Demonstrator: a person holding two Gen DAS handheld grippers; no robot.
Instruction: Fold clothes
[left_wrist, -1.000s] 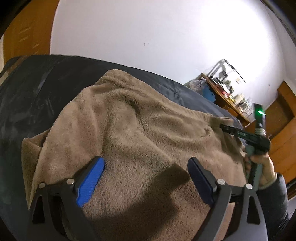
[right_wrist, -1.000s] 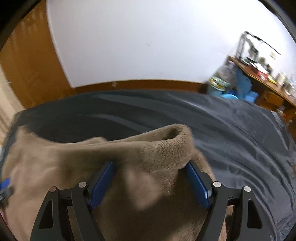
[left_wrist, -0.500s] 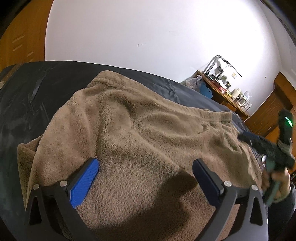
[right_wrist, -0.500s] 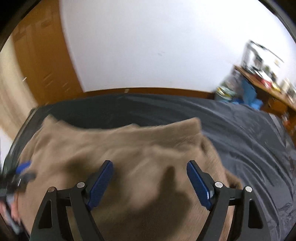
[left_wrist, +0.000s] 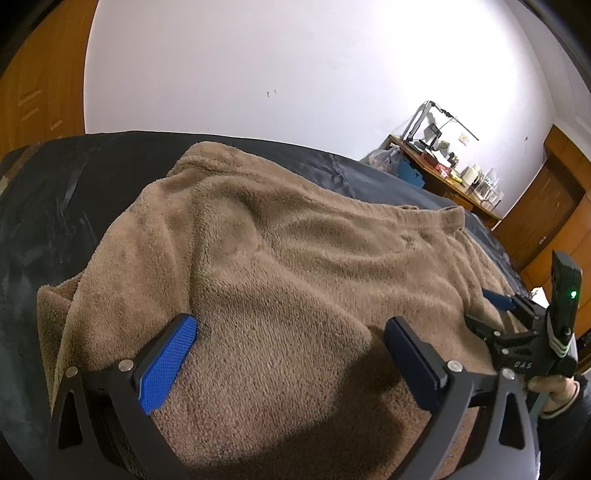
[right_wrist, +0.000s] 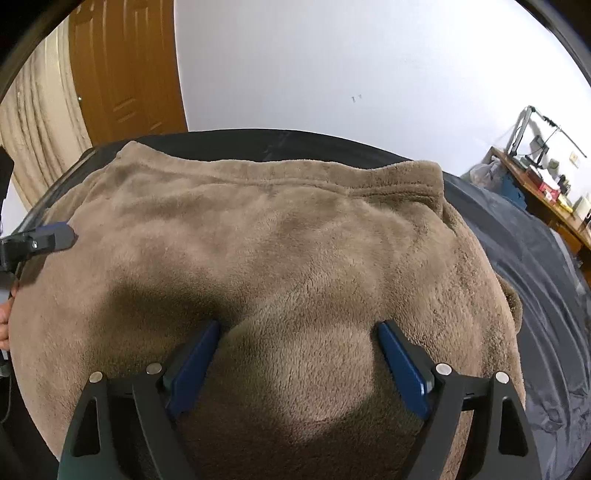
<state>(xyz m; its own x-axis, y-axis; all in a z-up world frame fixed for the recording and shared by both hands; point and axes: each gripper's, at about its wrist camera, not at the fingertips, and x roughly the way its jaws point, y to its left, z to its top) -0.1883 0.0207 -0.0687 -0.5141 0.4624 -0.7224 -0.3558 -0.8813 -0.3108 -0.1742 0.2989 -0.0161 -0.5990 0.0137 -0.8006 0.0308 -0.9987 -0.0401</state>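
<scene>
- Fleece (left_wrist: 295, 266): brown, lies spread on the dark bed cover (left_wrist: 44, 221), hem (right_wrist: 280, 177) at its far edge toward the wall
- Left gripper (left_wrist: 291, 354): over the fleece's near part, jaws wide apart, nothing clamped
- Right gripper (right_wrist: 299, 358): over the fleece's near right part; jaws have just been opening, now apart, pile between them unpinched
- Judgement: both released so the fold lies flat; next grasp not yet begun

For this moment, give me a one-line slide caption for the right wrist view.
Right gripper hangs open over a brown fleece garment spread on a dark bedsheet.
</scene>
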